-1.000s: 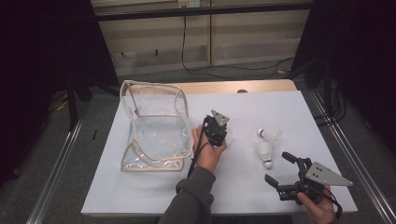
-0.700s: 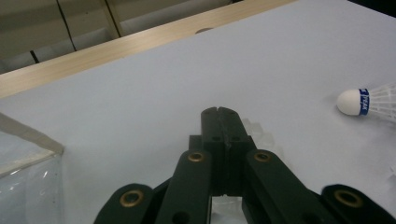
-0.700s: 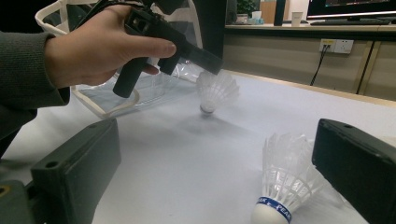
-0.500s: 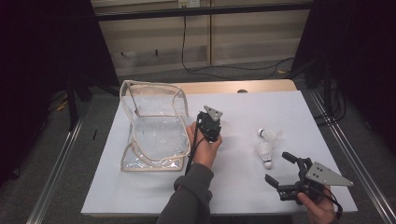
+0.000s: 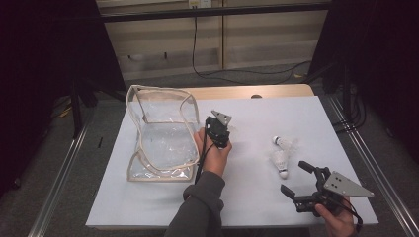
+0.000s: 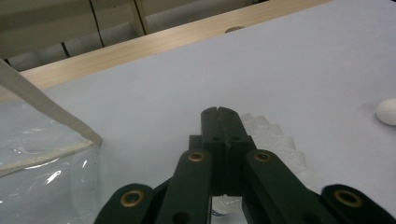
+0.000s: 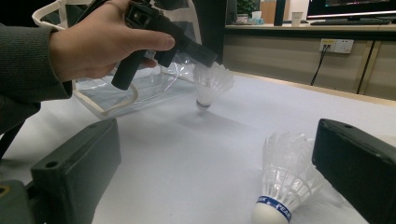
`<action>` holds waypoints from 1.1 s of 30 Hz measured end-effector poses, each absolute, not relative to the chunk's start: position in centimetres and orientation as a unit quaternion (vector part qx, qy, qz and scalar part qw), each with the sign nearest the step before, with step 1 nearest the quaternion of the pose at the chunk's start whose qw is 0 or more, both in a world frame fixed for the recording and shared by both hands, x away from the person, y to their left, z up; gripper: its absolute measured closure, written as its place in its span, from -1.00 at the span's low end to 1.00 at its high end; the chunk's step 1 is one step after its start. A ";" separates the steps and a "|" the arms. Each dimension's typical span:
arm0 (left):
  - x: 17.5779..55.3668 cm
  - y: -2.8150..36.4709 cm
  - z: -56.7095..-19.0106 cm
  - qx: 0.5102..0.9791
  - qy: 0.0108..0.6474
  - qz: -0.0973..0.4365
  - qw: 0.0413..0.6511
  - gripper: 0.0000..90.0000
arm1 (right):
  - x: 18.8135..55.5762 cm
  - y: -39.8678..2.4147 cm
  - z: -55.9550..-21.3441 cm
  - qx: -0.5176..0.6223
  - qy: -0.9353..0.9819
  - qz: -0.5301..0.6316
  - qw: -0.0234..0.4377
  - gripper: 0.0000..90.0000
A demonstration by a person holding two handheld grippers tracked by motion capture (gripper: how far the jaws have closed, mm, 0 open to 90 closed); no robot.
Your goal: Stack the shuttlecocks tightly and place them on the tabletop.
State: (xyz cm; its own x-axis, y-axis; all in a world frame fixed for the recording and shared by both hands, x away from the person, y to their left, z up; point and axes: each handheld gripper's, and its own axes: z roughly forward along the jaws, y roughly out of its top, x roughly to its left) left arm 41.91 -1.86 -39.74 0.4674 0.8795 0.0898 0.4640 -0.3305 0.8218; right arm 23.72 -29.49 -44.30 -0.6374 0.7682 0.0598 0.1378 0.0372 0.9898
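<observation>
Beside the clear bag (image 5: 160,140), the raised left gripper (image 7: 205,58) clamps a shuttlecock (image 7: 212,84) cork-down.

Shuttlecock (image 7: 212,86), white feathers, clamped by its skirt in the left tongs (image 7: 205,56); cork end down, lifted clear of the bench (image 5: 257,197), just beside the bag's open side. Clear plastic bag (image 5: 160,133) with beige trim stands on the bench's left part. Two more shuttlecocks (image 5: 281,160) lie near each other at right, one cork banded blue.
</observation>
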 end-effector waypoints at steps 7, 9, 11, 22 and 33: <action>42.0 -1.8 -39.9 0.767 0.448 0.286 0.359 1.00 | 23.7 -29.5 -44.3 0.337 0.673 0.606 0.259 -0.99; 42.0 -1.8 -39.9 0.768 0.446 0.285 0.360 1.00 | 23.7 -29.5 -44.3 0.337 0.672 0.606 0.260 -0.99; 42.0 -1.9 -39.9 0.770 0.442 0.280 0.366 1.00 | 23.7 -29.5 -44.3 0.338 0.672 0.606 0.260 -0.99; 42.3 -2.6 -40.5 0.765 0.435 0.253 0.401 1.00 | 23.7 -29.4 -44.3 0.336 0.673 0.606 0.258 -0.99; 42.9 -3.9 -41.6 0.769 0.423 0.228 0.422 0.95 | 23.7 -29.4 -44.3 0.336 0.673 0.606 0.259 -0.99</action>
